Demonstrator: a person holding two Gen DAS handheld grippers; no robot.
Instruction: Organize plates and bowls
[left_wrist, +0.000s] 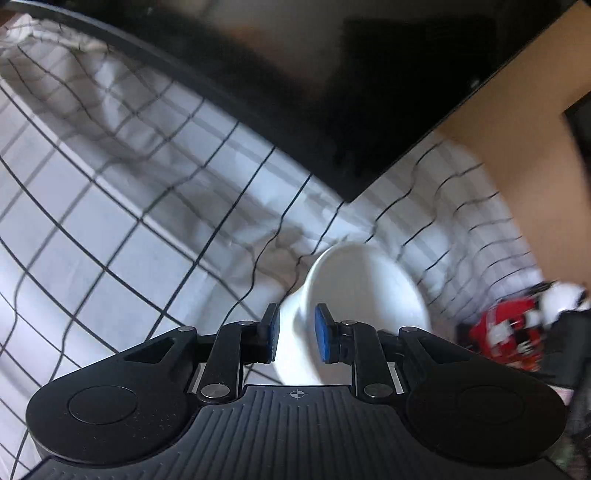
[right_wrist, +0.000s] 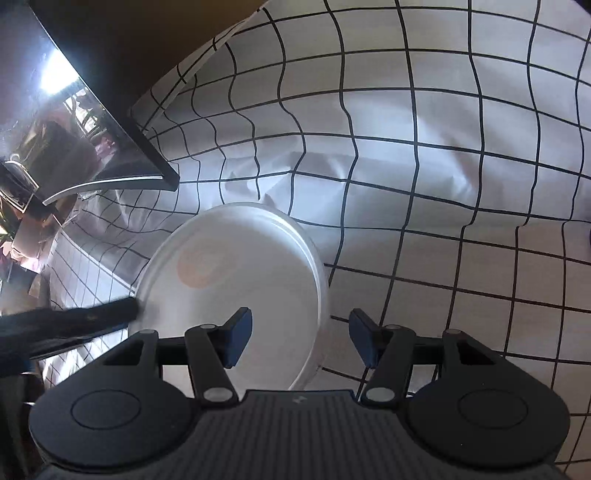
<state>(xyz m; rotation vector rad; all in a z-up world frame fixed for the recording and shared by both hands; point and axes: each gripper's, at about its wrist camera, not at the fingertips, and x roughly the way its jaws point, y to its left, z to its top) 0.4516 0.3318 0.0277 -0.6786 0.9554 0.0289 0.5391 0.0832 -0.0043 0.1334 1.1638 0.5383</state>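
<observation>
L gripper astride white bowl rim, R gripper jaws straddling rim

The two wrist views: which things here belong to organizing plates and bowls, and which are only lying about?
Belong to the job:
- white bowl, its wall between the left gripper's fingers
- right gripper, fingers either side of the bowl's rim

Only lying about:
- checked cloth
- black screen
- red and white item, too blurred to name

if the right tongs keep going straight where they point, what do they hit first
Most likely the white bowl: its rim and side wall sit between the open right tongs, with the checked cloth underneath. Depth is hard to judge.
</observation>
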